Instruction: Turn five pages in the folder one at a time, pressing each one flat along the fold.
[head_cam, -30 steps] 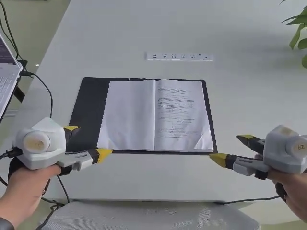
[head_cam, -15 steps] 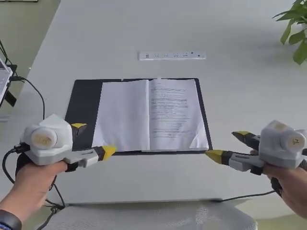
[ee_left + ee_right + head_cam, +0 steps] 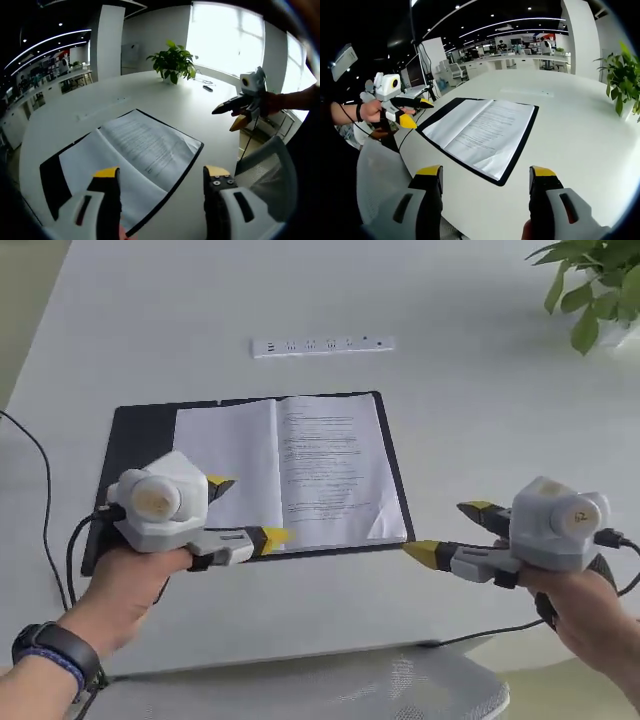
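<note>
A black folder (image 3: 135, 440) lies open on the white table, with a blank left page (image 3: 225, 445) and a printed right page (image 3: 330, 465) whose lower right corner curls up. My left gripper (image 3: 248, 510) is open, its yellow tips over the lower part of the left page. My right gripper (image 3: 448, 529) is open too, just off the folder's lower right corner and holding nothing. The left gripper view has the folder (image 3: 140, 145) ahead of my open left gripper (image 3: 161, 172). In the right gripper view the folder (image 3: 485, 127) lies beyond my open right gripper (image 3: 486, 171).
A white power strip (image 3: 322, 345) lies on the table beyond the folder. A potted plant (image 3: 590, 290) stands at the far right. A black cable (image 3: 42, 490) runs along the left edge. A grey chair back (image 3: 330, 685) is at the near table edge.
The head camera has swung right. My left gripper has moved right and up, from beside the folder's lower left corner to over the left page. The right gripper stays by the lower right corner.
</note>
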`<state>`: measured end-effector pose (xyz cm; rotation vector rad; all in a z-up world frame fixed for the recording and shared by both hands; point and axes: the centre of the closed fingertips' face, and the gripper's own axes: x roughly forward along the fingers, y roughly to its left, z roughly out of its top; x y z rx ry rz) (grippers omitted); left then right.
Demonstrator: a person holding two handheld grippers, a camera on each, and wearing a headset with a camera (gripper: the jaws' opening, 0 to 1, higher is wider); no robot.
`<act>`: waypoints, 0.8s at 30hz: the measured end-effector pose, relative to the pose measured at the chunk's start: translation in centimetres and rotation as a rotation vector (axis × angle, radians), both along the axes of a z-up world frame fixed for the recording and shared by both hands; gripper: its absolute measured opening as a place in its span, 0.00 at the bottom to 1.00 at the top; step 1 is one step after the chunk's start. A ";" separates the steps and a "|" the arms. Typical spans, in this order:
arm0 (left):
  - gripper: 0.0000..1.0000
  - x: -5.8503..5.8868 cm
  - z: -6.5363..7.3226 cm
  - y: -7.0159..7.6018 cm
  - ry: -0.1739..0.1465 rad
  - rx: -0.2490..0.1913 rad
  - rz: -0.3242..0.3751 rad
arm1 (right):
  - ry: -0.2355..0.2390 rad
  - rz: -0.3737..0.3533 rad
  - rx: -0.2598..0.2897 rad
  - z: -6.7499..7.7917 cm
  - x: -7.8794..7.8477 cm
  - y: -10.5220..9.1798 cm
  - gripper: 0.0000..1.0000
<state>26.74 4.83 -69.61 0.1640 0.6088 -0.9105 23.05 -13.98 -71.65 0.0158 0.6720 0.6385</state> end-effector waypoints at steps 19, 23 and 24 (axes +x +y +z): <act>0.64 1.7 -3.3 -9.7 0.047 -0.015 -0.122 | 0.010 0.037 0.019 0.2 -0.8 1.0 0.69; 0.64 2.2 -4.4 -11.5 0.064 -0.015 -0.118 | 0.018 0.037 0.021 0.0 -1.0 0.8 0.68; 0.64 2.3 -4.6 -11.9 0.067 -0.014 -0.118 | 0.021 0.036 0.022 -0.1 -1.1 0.7 0.68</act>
